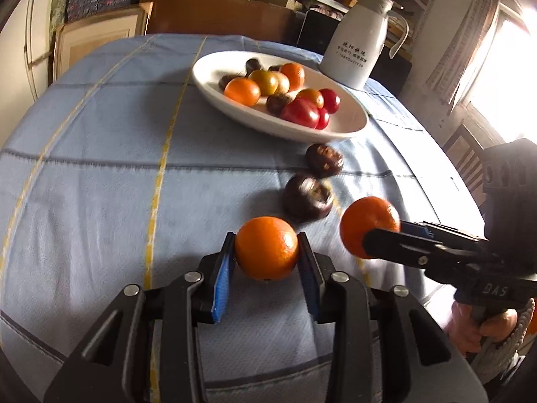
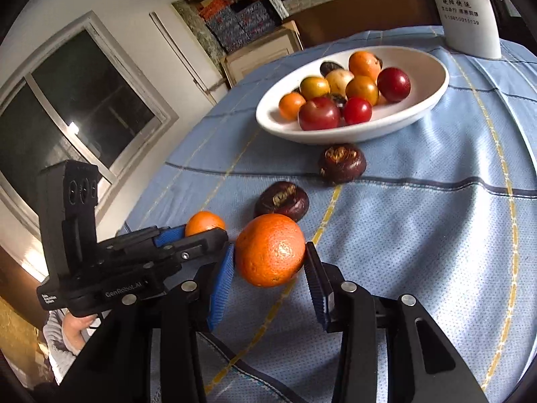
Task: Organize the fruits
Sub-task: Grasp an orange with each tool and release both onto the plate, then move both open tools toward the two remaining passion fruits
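Note:
My left gripper (image 1: 266,238) is shut on an orange (image 1: 266,258), blue pads pressing both its sides. Just right of it, my right gripper (image 1: 386,231) is clamped on a second orange (image 1: 360,216). In the right wrist view that orange (image 2: 268,262) fills the gap of the right gripper (image 2: 270,247), both pads touching it. The left gripper (image 2: 204,235) comes in from the left with its orange (image 2: 204,221). Both oranges are low at the blue cloth. Two dark brown fruits (image 1: 324,160) (image 1: 307,201) lie between the oranges and the white oval bowl (image 1: 214,67) (image 2: 426,67), which holds several oranges, red and yellow fruits.
A white jug (image 1: 355,50) (image 2: 470,10) stands behind the bowl. The table wears a blue checked cloth (image 1: 100,134). Shelves, boxes and a cabinet crowd the wall beyond. A hand (image 1: 470,325) (image 2: 74,329) grips each tool's handle.

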`<state>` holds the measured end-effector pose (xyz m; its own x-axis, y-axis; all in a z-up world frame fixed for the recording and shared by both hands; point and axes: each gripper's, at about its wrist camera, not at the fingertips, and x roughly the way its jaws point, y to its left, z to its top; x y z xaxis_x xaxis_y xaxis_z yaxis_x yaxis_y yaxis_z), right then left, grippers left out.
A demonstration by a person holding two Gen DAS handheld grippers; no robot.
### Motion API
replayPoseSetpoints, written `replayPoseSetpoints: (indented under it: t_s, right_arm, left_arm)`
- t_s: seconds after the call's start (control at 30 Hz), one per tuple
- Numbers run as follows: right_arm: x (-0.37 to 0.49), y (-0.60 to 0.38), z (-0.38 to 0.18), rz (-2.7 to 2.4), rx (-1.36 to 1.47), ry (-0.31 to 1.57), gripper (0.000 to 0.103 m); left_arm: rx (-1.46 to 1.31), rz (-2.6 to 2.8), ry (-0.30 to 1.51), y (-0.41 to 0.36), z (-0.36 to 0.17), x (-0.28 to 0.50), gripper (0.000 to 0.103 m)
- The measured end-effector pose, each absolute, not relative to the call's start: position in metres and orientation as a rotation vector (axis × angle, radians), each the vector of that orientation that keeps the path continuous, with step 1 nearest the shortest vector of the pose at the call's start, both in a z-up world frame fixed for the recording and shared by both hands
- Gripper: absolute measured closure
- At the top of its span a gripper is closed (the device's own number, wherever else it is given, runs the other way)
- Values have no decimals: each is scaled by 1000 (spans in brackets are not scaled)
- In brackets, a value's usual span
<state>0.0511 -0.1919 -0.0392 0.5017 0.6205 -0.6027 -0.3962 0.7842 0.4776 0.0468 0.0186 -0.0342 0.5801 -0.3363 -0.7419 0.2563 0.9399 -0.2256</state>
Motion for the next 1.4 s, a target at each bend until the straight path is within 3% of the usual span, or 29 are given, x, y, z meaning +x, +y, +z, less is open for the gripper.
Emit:
replayPoseSetpoints:
  t_s: [0.33, 0.73, 0.87, 1.13, 1.27, 1.4]
  right_arm:
    - [108, -244, 27, 454, 336, 693, 61]
    - [230, -252, 0, 293, 350, 753, 60]
    - [241, -257, -11, 309, 401, 762, 56]
    - [222, -262, -3, 318, 407, 727, 43]
    - [208, -258, -1, 333, 390, 718, 39]
    - [189, -255, -1, 344, 370, 699, 32]
  left_arm:
    - [-38, -310, 717, -13, 33, 115, 68]
    - [-36, -282, 776, -20, -1, 174, 67]
    - [-42, -292, 760, -19, -1, 173, 38]
    - [-31, -297, 745, -17, 0, 163, 28]
    - [-56, -292, 721, -10, 3, 157, 16]
    - [-66, -280, 710, -6, 4, 154, 11]
